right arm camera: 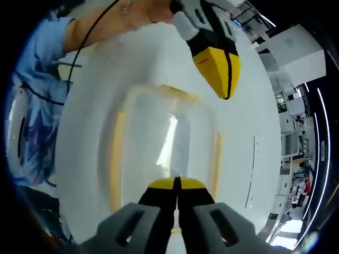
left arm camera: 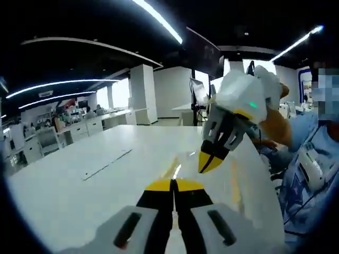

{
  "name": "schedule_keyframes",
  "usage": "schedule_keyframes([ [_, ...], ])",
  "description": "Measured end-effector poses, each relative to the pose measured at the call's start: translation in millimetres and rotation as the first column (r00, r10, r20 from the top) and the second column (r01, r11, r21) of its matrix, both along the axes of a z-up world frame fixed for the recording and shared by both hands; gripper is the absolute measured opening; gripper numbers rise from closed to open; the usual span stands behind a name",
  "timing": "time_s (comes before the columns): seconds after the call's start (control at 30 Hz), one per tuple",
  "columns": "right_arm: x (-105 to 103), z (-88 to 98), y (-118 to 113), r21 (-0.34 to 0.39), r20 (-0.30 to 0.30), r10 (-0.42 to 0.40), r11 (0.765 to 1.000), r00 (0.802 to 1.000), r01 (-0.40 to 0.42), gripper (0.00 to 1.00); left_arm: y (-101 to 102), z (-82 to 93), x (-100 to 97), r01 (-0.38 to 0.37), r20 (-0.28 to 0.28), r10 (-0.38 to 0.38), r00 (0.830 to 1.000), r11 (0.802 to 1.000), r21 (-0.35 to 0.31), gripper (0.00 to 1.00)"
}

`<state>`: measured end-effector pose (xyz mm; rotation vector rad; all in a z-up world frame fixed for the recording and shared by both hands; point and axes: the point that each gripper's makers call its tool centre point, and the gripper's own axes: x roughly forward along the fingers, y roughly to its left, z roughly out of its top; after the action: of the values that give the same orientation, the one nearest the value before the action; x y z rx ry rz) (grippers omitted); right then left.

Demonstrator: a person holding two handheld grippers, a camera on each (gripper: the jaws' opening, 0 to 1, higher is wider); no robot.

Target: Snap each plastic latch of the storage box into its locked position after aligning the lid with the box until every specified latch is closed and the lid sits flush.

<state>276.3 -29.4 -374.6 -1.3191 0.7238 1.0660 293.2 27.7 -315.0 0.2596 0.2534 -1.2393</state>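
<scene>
White tabletop [right arm camera: 254,106] carried the clear storage box [right arm camera: 164,153], its lid rimmed in yellow, directly beneath your right hand-held gripper [right arm camera: 176,182], whose jaws were closed and empty. Your left hand-held gripper [right arm camera: 225,84], likewise closed and empty, hovered at 1 o'clock. Pressing off-centre risked skewing the lid, leaving latches unseated.
</scene>
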Motion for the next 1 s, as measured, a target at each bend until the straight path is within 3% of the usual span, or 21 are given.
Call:
schedule_keyframes([
  [0.07,-0.8,-0.1,0.0,0.011,0.005,0.001,1.000,1.000,-0.002,0.00,-12.1,-8.6,-8.0,0.054,-0.047,-0.049,0.998,0.994,0.098,0.00],
  [0.2,-2.9,-0.4,0.3,0.053,0.014,-0.002,0.999,1.000,0.001,0.00,-25.2,-25.1,-13.2,0.108,-0.114,-0.079,0.990,0.956,0.273,0.00],
  [0.27,-3.2,-0.4,0.9,0.082,0.018,-0.013,0.997,1.000,0.012,0.00,-29.4,-30.8,-15.7,0.135,-0.149,-0.091,0.985,0.937,0.322,0.00],
  [0.4,-3.9,-0.2,1.0,0.123,0.027,-0.015,0.992,1.000,0.012,0.00,-34.0,-41.8,-16.7,0.172,-0.195,-0.095,0.976,0.885,0.432,0.00],
  [0.53,-4.4,-1.1,2.4,0.138,0.040,-0.012,0.990,0.999,0.006,0.00,-34.6,-56.9,-19.5,0.208,-0.249,-0.080,0.965,0.812,0.545,0.00],
  [0.57,-4.2,-1.1,2.6,0.137,0.045,-0.010,0.991,0.999,0.004,0.00,-32.1,-62.8,-19.8,0.211,-0.252,-0.072,0.965,0.784,0.584,0.00],
  [0.6,-4.3,-1.9,2.6,0.131,0.050,-0.006,0.991,0.999,-0.001,0.00,-41.1,-60.3,-19.9,0.213,-0.245,-0.087,0.966,0.806,0.552,0.00],
  [0.63,-4.5,-1.7,3.0,0.129,0.056,-0.002,0.992,0.998,-0.006,0.00,-37.3,-67.1,-22.2,0.231,-0.253,-0.092,0.963,0.768,0.598,0.00],
  [0.73,-4.0,-1.6,3.6,0.117,0.071,0.006,0.993,0.997,-0.014,0.00,-37.6,-65.0,-19.5,0.207,-0.239,-0.070,0.969,0.758,0.619,0.00],
  [0.9,-3.6,-1.8,4.8,0.105,0.088,0.006,0.994,0.996,-0.015,0.00,-38.1,-66.8,-17.2,0.185,-0.265,-0.009,0.964,0.739,0.648,0.00],
  [1.0,-3.7,-1.3,4.5,0.075,0.143,0.033,0.996,0.989,-0.044,0.00,-38.0,-65.9,-16.6,0.189,-0.281,0.002,0.960,0.737,0.649,0.00],
])
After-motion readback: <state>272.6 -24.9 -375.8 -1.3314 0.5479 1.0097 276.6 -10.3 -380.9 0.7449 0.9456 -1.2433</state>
